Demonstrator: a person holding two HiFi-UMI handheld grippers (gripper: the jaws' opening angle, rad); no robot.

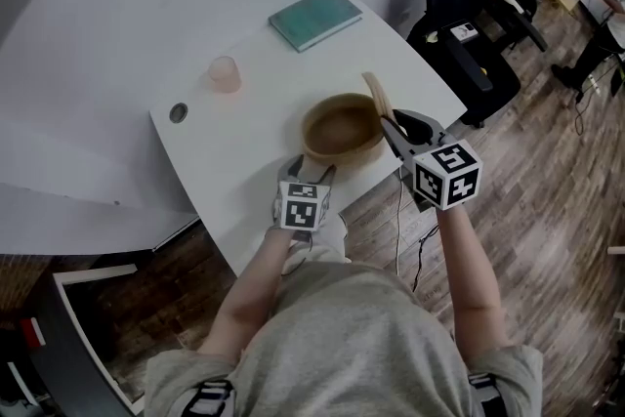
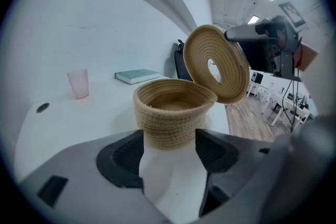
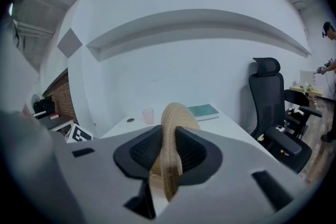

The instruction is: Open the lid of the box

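The woven box (image 1: 342, 127) stands near the front edge of the white table (image 1: 229, 146), its mouth already uncovered. Its round lid (image 1: 377, 98) is off and held on edge just to the right of the rim, clear of the opening; from the left gripper view it may be brushing the rim, though I can't be sure.

The right gripper (image 1: 391, 127) has its jaws closed on the lid's edge, the woven disc (image 3: 170, 128) standing upright between the pads. A thin, flat lid is easiest to pinch that way.

The left gripper (image 1: 308, 173) comes in from the near side, low down. Its jaws are spread about as wide as the box's base (image 2: 170, 118), one on each flank. They appear to clamp it, probably to keep the light box from lifting or sliding with the lid.

Further back on the table are a pink cup (image 1: 224, 73) and a teal book (image 1: 314, 17), well away from the work. A black office chair (image 1: 469, 24) stands off to the far right.
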